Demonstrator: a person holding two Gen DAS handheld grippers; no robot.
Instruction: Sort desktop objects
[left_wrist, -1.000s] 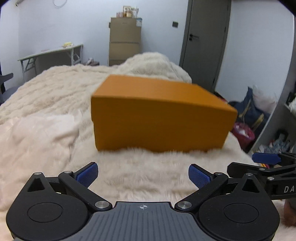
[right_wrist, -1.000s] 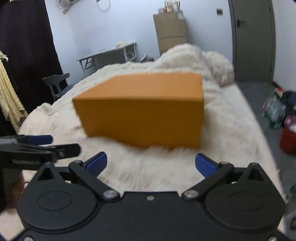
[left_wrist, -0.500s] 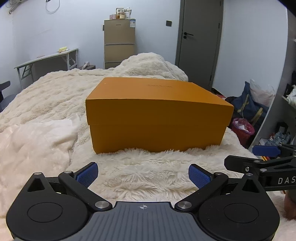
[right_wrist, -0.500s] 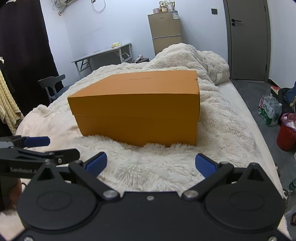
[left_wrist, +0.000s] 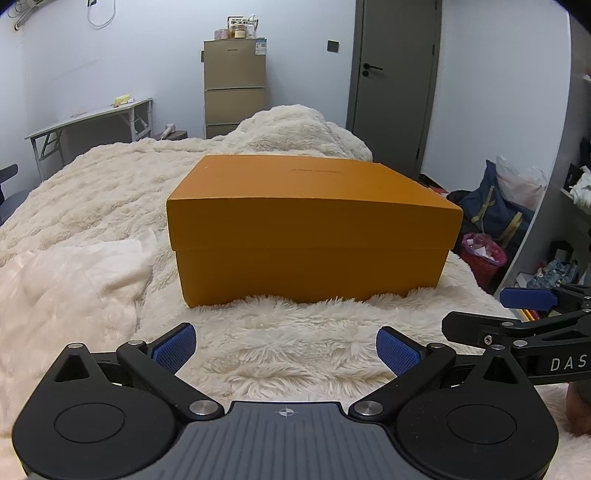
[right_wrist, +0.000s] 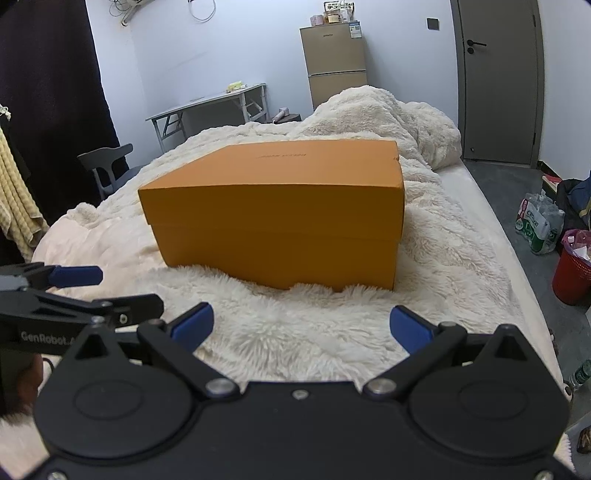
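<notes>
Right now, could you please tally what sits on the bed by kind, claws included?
Orange box: 1
Fluffy blanket: 1
Open claws: 2, left claw and right claw
Total: 4

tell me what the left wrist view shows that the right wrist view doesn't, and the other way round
Only the left wrist view shows the dark blue bag on the floor by the wall and the shelving at the right edge.

Only the right wrist view shows the grey chair, the yellow towel hanging at the left, and the pack of water bottles on the floor.

Both show the closed orange box on the fluffy blanket, the fridge, folding table, grey door and red basket. Both the left claw and right claw are open and empty.
</notes>
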